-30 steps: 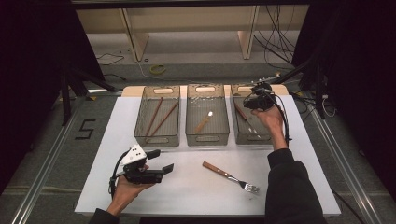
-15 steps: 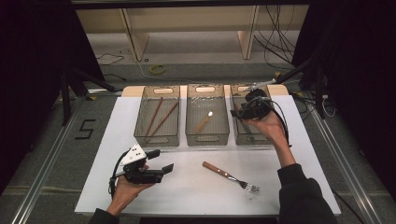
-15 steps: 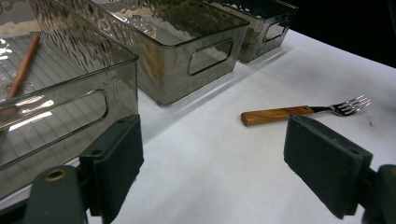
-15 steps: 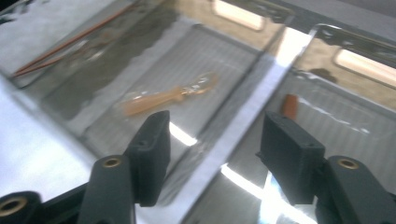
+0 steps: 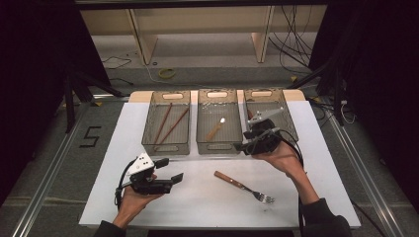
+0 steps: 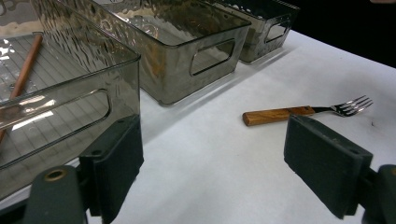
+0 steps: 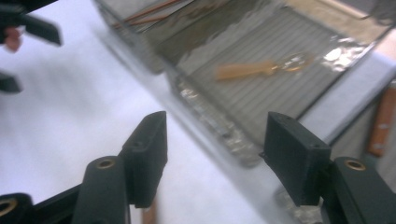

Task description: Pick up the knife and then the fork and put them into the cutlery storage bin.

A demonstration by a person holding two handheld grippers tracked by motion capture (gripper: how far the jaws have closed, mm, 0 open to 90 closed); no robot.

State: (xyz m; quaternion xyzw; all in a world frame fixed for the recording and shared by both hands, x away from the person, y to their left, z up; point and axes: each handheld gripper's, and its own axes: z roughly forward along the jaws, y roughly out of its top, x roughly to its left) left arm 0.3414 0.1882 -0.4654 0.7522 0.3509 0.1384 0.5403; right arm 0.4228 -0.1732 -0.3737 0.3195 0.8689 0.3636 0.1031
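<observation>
Three clear bins are standing in a row on the white table [image 5: 316,148]: the left bin [image 5: 167,148] is holding two chopsticks [image 5: 168,123], the middle bin [image 5: 219,146] a spoon [image 5: 216,129], and nothing is lying between either gripper and the fork [image 5: 244,187]. The fork, wooden-handled with steel tines, is lying on the table between the hands. The right gripper [image 5: 243,146], jaws apart and just opened with nothing between them, is hovering at the right bin [image 5: 286,118]; the left gripper [image 5: 170,170] is gaping empty. The right gripper view is showing a brown handle [image 7: 382,122] beyond the middle bin

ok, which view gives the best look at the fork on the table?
The left gripper view: the fork lies close and sharp, wooden handle and tines both clear, just beyond the open fingers. The high view shows it whole but small on the white table. The right gripper view is too blurred to pick it out.
</observation>
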